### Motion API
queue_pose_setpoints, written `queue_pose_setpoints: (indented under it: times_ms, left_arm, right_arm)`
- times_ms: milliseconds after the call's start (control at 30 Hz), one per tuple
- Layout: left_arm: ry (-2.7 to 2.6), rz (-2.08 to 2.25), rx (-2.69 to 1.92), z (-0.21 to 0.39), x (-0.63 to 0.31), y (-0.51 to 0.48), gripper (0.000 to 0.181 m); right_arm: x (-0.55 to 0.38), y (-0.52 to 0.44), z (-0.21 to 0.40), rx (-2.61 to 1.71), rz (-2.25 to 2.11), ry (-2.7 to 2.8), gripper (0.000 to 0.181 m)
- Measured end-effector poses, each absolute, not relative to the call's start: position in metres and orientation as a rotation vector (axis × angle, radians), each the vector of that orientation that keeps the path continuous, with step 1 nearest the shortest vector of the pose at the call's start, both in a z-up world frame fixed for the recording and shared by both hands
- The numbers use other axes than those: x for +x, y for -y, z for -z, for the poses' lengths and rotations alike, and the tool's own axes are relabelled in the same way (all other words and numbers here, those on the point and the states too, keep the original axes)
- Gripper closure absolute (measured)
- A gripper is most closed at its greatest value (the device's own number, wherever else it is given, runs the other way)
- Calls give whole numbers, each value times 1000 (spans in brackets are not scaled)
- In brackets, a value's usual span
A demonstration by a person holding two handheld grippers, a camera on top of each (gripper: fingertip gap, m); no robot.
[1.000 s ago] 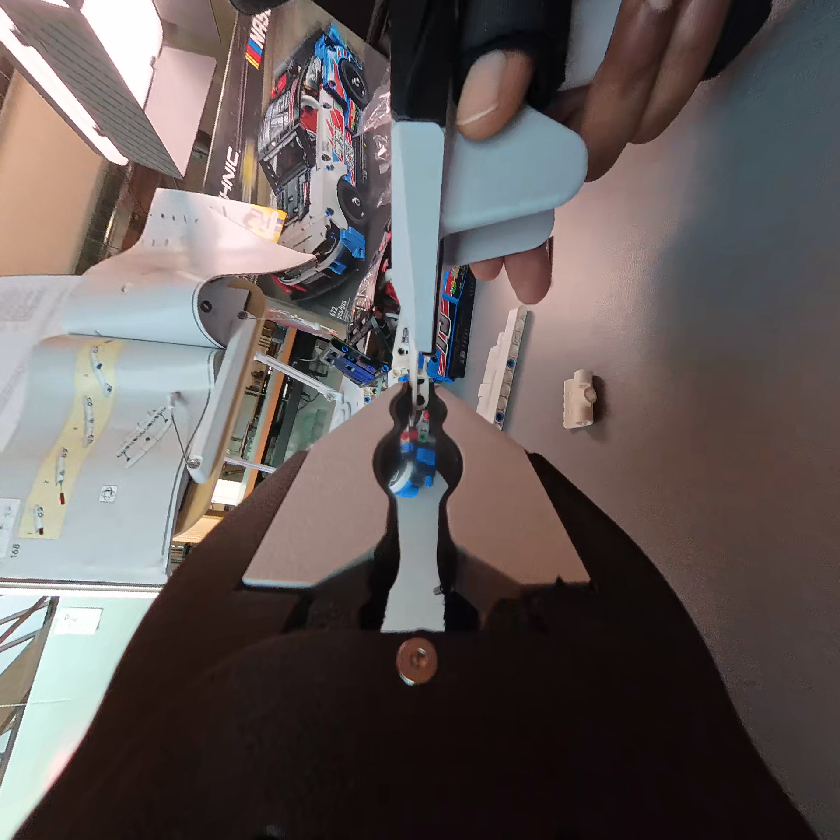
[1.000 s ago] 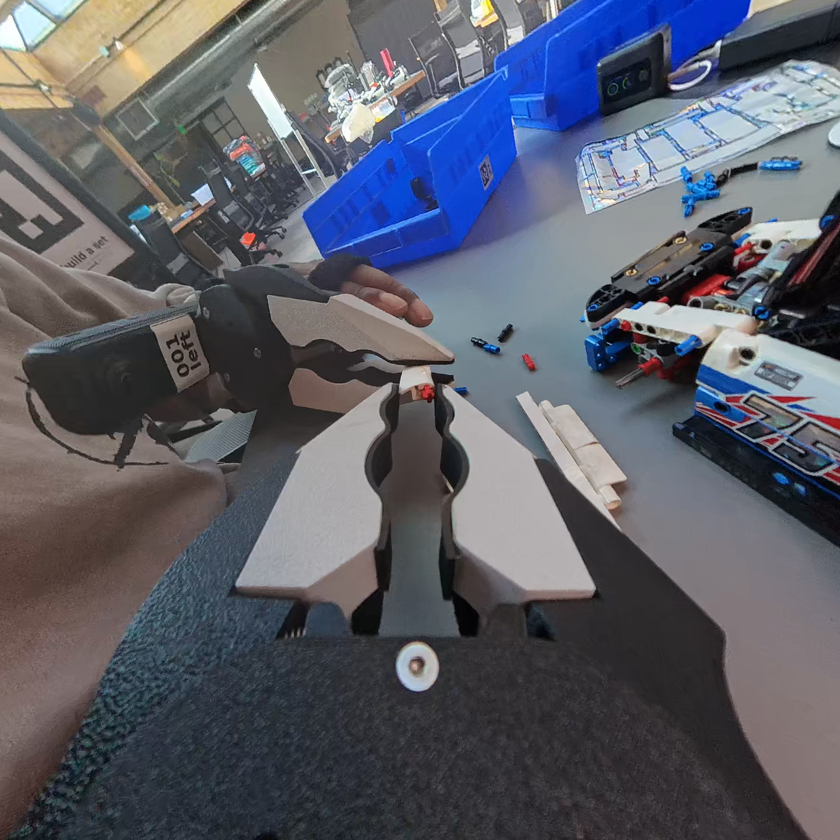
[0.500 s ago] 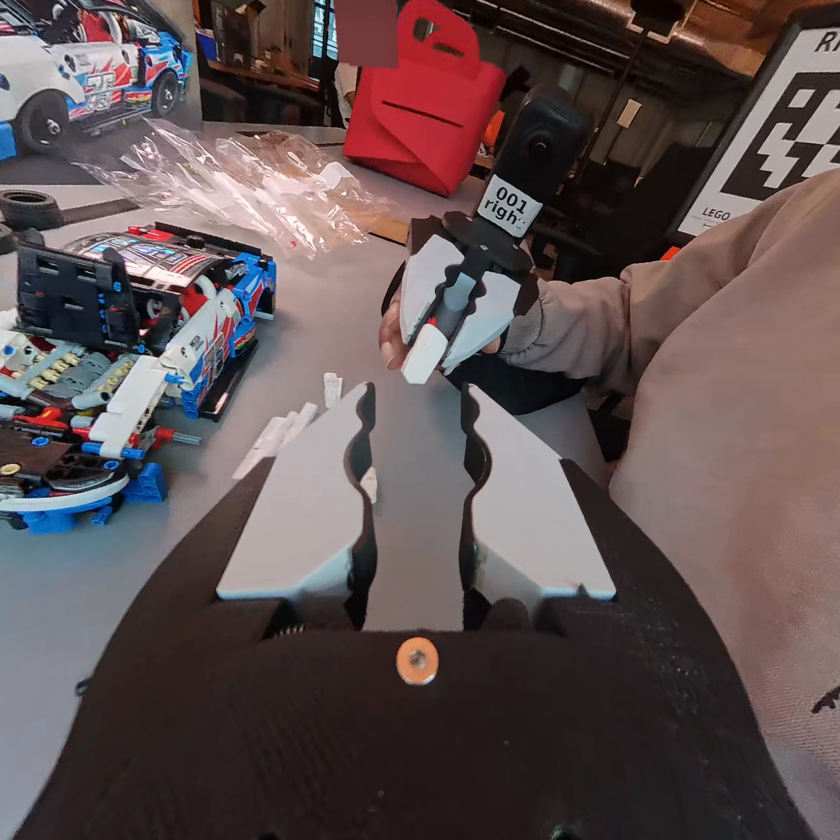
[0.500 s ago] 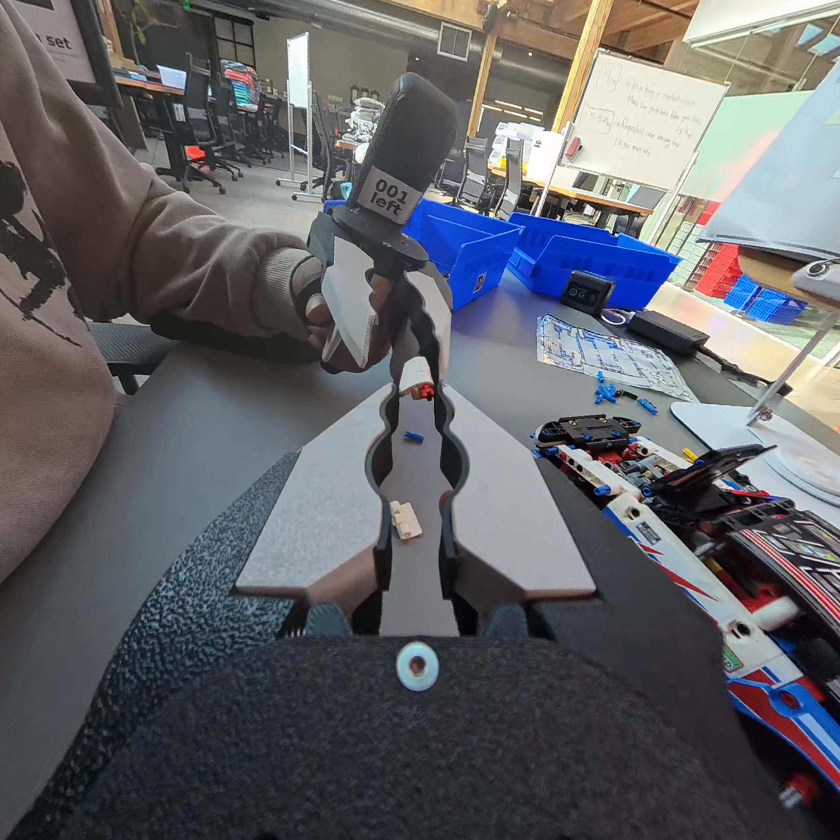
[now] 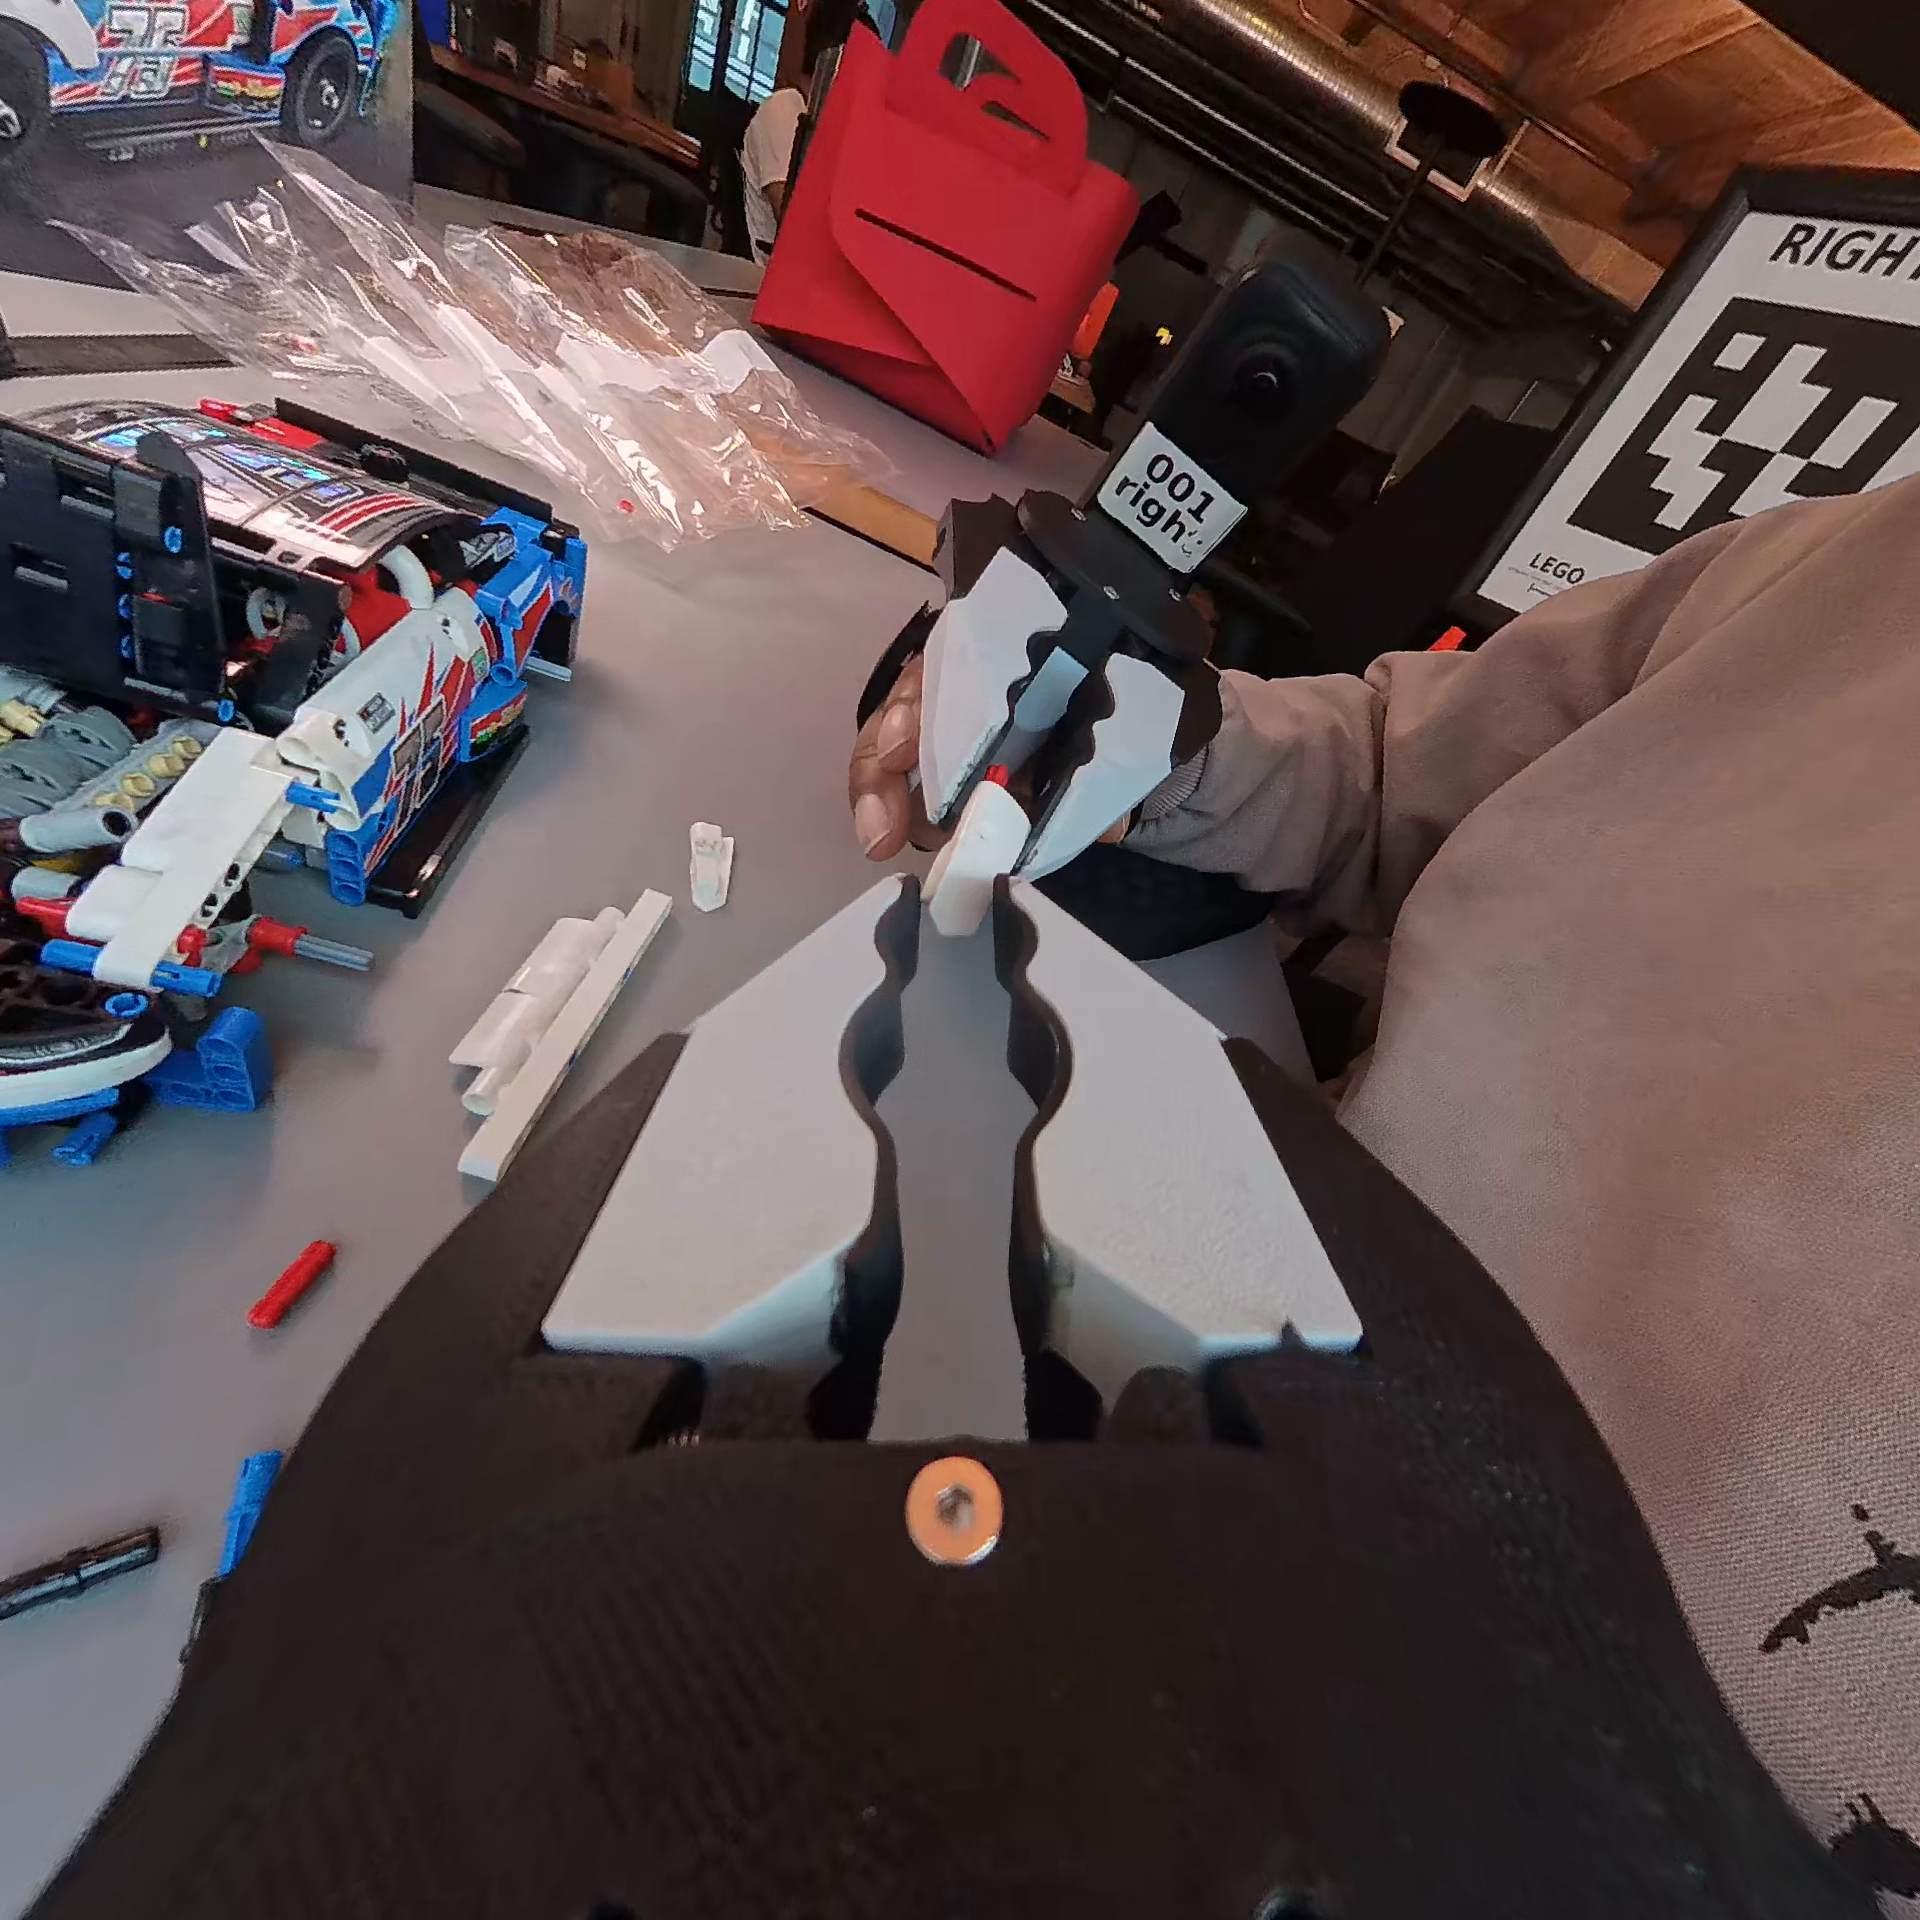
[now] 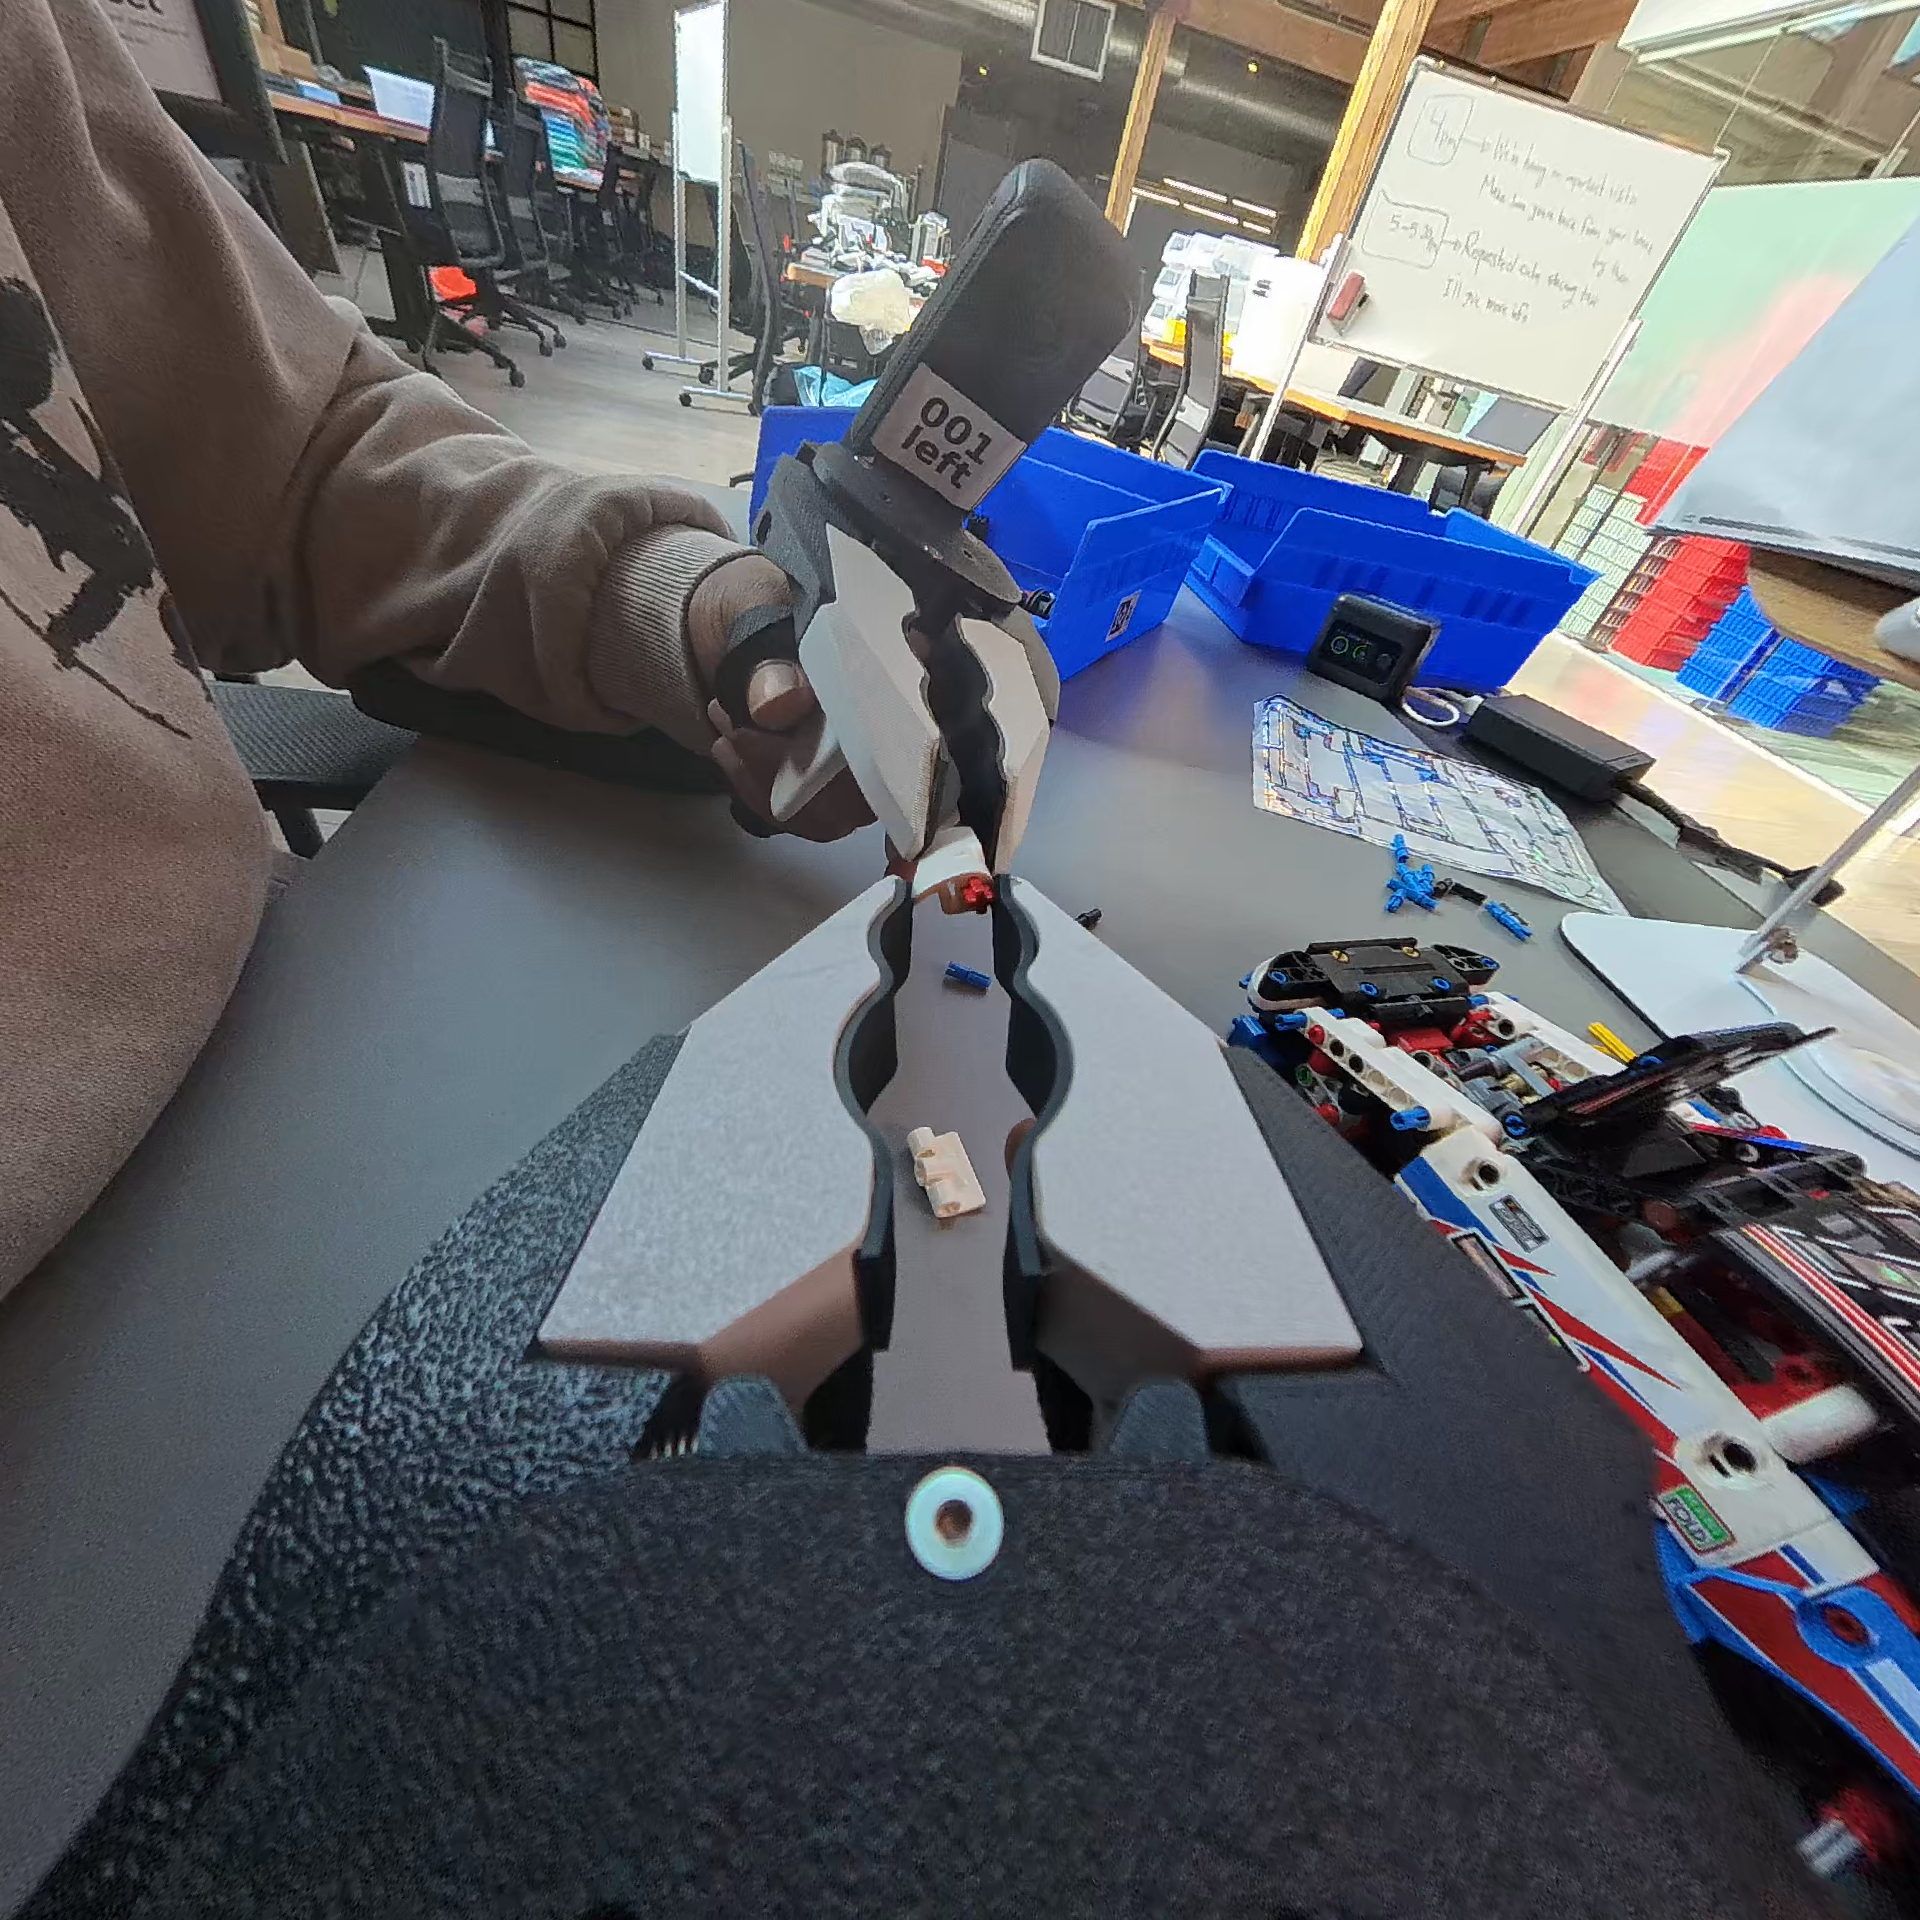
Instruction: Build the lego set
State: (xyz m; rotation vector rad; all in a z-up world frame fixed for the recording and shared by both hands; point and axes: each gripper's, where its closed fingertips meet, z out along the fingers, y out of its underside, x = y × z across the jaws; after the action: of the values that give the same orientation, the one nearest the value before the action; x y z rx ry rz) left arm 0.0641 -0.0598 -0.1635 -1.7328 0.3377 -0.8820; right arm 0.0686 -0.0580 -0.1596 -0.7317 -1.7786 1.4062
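- A small white lego piece with a red pin in one end (image 6: 948, 871) is held in the air above the grey desk (image 5: 675, 675), between the tips of both grippers.
- The right gripper (image 6: 951, 888) is narrowed to a slim gap and pinches the pin end of this piece.
- The left gripper (image 5: 953, 888) is likewise drawn in to a slim gap, with the other end of the piece set between its fingertips. Whether it truly clamps the piece cannot be told.
- Each gripper is carried by a hand in a beige sleeve, and the two are pointed tip to tip.
- A partly built lego race car in white, blue, red and black (image 5: 395, 707) stands on the desk, to the left in the left wrist view and to the right in the right wrist view.
- Long white lego beams (image 5: 561, 997) lie together just beside the car, and a short white connector (image 5: 712, 862) lies near their far end.
- A loose red pin (image 5: 291, 1270), a blue pin (image 5: 249, 1507) and a black axle (image 5: 78, 1558) lie apart on the near desk.
- Clear plastic bags (image 5: 499, 343) and a red paper carton (image 5: 935, 281) are seen behind the car.
- Blue plastic bins (image 6: 1351, 561), a printed sheet (image 6: 1423, 800) and a cluster of small blue pins (image 6: 1413, 888) are seen farther off in the right wrist view.
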Motion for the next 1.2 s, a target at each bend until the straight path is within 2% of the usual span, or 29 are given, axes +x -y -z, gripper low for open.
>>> queue_pose_setpoints:
  times_ms: [367,567,733,867,1200]
  left_arm:
    - [-222,879,-1774,170,54,52,170]
    - [84,1187,-1709,167,53,43,159]
    - [241,1404,-1590,158,52,41,163]
    - [270,1480,-1533,152,56,41,175]
    - [83,1299,-1644,157,56,46,181]
  right_arm:
    - [62,49,163,-775,-1326,1750,168]
    - [52,41,159,-783,-1155,1662,168]
    - [49,43,152,-729,-1056,1612,168]
    - [47,45,151,-711,-1001,1596,168]
    - [48,48,161,-700,-995,1662,168]
